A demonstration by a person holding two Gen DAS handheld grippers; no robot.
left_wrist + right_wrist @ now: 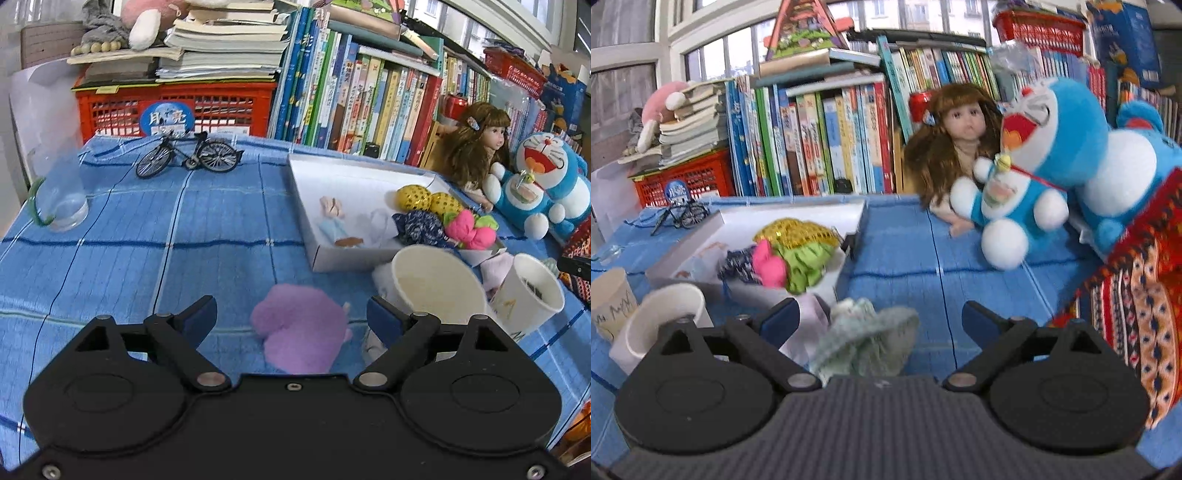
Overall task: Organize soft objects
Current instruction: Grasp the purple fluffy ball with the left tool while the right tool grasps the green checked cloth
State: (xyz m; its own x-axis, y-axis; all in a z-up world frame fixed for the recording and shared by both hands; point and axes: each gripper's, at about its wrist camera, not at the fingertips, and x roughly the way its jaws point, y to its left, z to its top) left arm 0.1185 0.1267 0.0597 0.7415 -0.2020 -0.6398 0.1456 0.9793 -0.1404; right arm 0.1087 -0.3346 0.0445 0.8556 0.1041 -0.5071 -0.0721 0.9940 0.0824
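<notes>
A purple fuzzy soft piece (301, 339) lies on the blue checked cloth between the fingers of my left gripper (291, 314), which stands open and apart from it. In the right wrist view a pale green knitted piece (868, 336) lies on the cloth between the open fingers of my right gripper (879, 319), nearer the left finger. A white shallow box (347, 258) (790, 205) holds a small cloth doll (334, 225), yellow sequined balls (413, 197), a dark blue scrunchie (421, 227) and a pink flower (467, 229).
Two paper cups (439, 291) (532, 299) lie tipped in front of the box. A long-haired doll (956, 147) and a blue cat plush (1027, 173) sit at the back before a wall of books. A model bicycle (188, 155) and a glass (61, 192) stand far left.
</notes>
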